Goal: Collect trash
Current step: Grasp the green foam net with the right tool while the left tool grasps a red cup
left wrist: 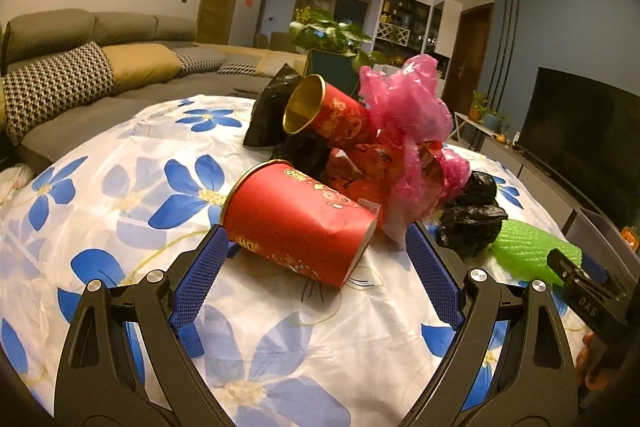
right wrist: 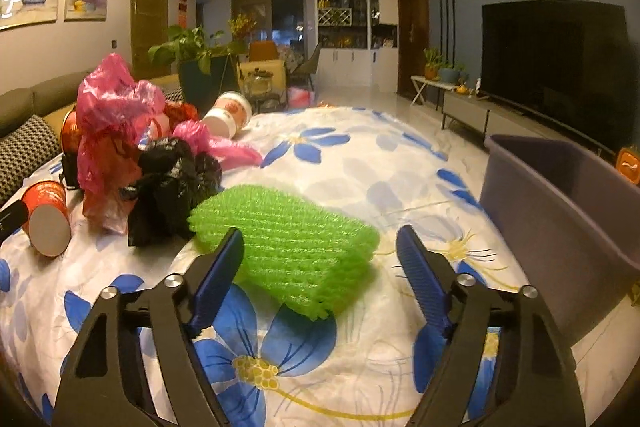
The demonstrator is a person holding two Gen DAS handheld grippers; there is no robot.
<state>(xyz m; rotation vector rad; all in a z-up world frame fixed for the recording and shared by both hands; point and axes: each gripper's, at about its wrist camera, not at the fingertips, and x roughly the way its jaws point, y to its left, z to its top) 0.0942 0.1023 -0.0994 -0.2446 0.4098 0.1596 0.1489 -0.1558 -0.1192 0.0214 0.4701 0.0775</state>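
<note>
A red paper cup (left wrist: pixel 296 223) lies on its side on the flowered tablecloth (left wrist: pixel 120 187). My left gripper (left wrist: pixel 316 231) is open around it, with the right pad clear of the cup's base. Behind it is a heap of trash: a second red cup (left wrist: pixel 328 111), a pink plastic bag (left wrist: pixel 404 99) and crumpled black bags (left wrist: pixel 468 223). A green foam net (right wrist: pixel 288 243) lies flat in front of my right gripper (right wrist: pixel 320 231). That gripper is open, its left finger at the net's near edge and its right finger well off to the side.
A grey bin (right wrist: pixel 560 211) stands at the table's right edge. Two white cups (right wrist: pixel 228 113) lie at the far side of the heap. A sofa (left wrist: pixel 80 67) is on the left, a plant (left wrist: pixel 328 35) behind and a TV (right wrist: pixel 556 67) on the right.
</note>
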